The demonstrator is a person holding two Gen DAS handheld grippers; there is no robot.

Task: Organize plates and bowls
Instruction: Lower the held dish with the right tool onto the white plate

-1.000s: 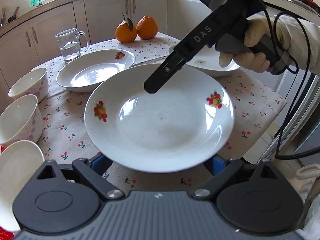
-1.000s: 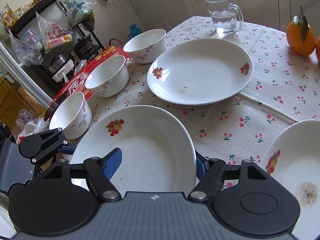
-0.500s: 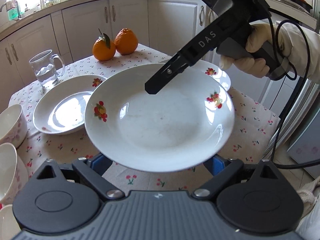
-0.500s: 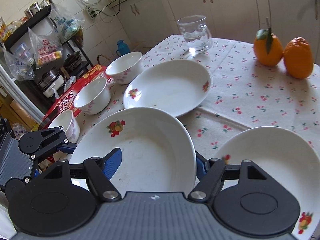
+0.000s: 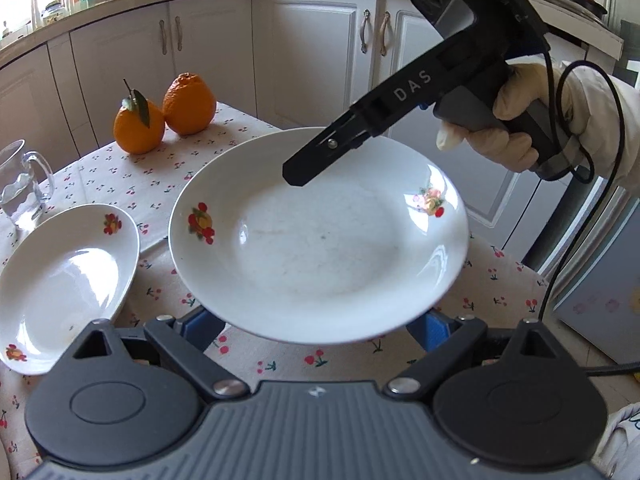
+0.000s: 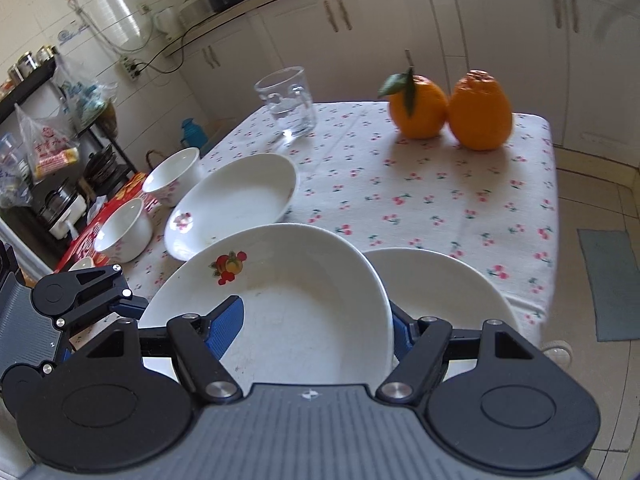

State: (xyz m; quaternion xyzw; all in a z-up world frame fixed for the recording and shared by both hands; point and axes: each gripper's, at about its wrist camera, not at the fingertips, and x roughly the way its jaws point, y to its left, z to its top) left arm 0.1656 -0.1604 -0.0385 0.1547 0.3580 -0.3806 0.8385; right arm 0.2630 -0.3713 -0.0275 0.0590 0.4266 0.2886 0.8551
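Observation:
A white plate with fruit prints (image 5: 320,236) is held in the air over the table's right part by both grippers. My left gripper (image 5: 316,322) is shut on its near rim. My right gripper (image 6: 316,324) is shut on the opposite rim; one finger lies over the plate (image 5: 304,168). The held plate (image 6: 280,304) hangs just above a second plate (image 6: 440,296) on the table. A third plate (image 5: 60,280) (image 6: 236,204) lies to the left. Two white bowls (image 6: 172,176) (image 6: 124,232) stand further left.
Two oranges (image 5: 164,116) (image 6: 448,108) sit at the table's far corner. A glass mug of water (image 5: 20,188) (image 6: 290,104) stands behind the left plate. The table's right edge (image 6: 552,216) drops to the tiled floor. Cabinets stand behind.
Both grippers have carried the held plate to the right, away from the bowls. It now hangs over the right-hand plate. The left plate and mug have slid towards the left edge of view.

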